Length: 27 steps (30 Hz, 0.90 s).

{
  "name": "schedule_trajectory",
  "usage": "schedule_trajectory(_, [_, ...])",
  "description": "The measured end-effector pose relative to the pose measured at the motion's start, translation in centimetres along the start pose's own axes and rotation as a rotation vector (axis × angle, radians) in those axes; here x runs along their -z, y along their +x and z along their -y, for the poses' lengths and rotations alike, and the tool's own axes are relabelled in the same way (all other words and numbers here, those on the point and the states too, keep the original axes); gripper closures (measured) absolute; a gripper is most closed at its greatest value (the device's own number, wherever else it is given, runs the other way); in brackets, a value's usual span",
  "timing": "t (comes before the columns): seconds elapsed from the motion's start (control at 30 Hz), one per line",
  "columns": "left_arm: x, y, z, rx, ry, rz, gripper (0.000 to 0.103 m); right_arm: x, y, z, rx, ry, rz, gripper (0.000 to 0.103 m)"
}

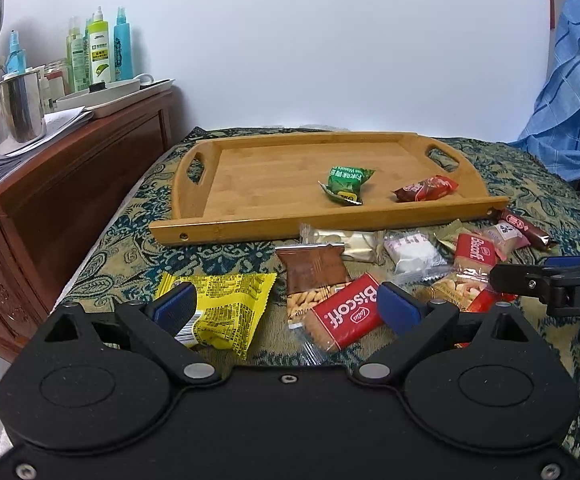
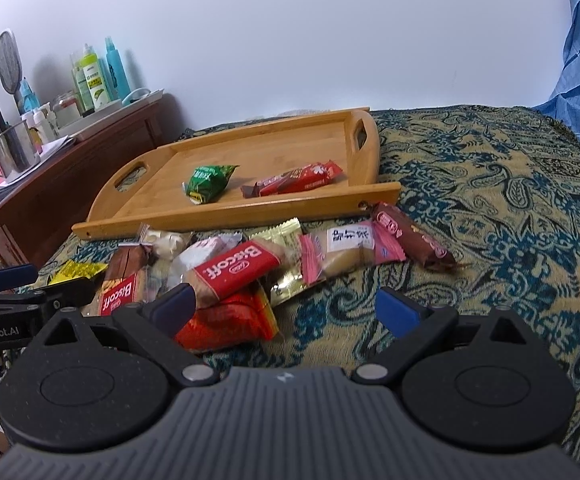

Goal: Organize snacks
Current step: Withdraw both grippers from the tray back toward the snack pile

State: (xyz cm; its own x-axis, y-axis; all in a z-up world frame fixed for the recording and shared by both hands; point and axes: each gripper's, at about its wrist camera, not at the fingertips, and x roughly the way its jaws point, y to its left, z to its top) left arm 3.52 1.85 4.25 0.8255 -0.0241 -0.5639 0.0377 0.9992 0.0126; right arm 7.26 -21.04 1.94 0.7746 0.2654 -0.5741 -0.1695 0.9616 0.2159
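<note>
Snacks lie heaped on the patterned cloth point(image 2: 490, 200) just near of the wooden tray point(image 1: 330, 222); inside it a green packet point(image 1: 346, 184) and a red bar point(image 1: 426, 189) sit toward its right, the left half bare. My left claw point(image 1: 285, 308) gapes wide over a Biscoff pack point(image 1: 346, 312), gripping nothing. My right claw point(image 2: 285, 312) is equally wide and empty, open cloth to its right.

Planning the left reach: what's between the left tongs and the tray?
Left wrist view: a Biscoff pack, peanut packet and pale wrapped snack lie before the tray.
</note>
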Motion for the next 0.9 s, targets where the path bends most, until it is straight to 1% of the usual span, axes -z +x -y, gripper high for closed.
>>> schedule_trajectory(0.1, [0.1,0.1,0.0,0.002,0.007,-0.003,0.012,0.2,0.1,-0.1,0.0,-0.005,-0.007,0.001])
schedule_trajectory(0.27, [0.2,0.3,0.0,0.03,-0.005,-0.022,0.028,0.4,0.3,-0.5,-0.003,-0.023,-0.012,0.001])
schedule_trajectory(0.47, [0.2,0.7,0.7,0.062,0.01,-0.028,0.032,0.9,0.3,-1.4,-0.024,-0.081,-0.013,0.001])
schedule_trajectory(0.6, [-0.2,2.1,1.2,0.097,0.028,-0.048,0.033,1.2,0.3,-2.1,-0.051,-0.122,-0.025,0.001])
schedule_trajectory(0.8, [-0.9,4.4,1.0,0.161,-0.003,-0.119,0.033,1.8,0.7,-3.3,-0.081,-0.193,-0.047,0.001])
schedule_trajectory(0.9, [-0.9,5.1,0.9,0.196,-0.009,-0.164,0.034,1.9,1.0,-3.7,-0.088,-0.208,-0.052,0.001])
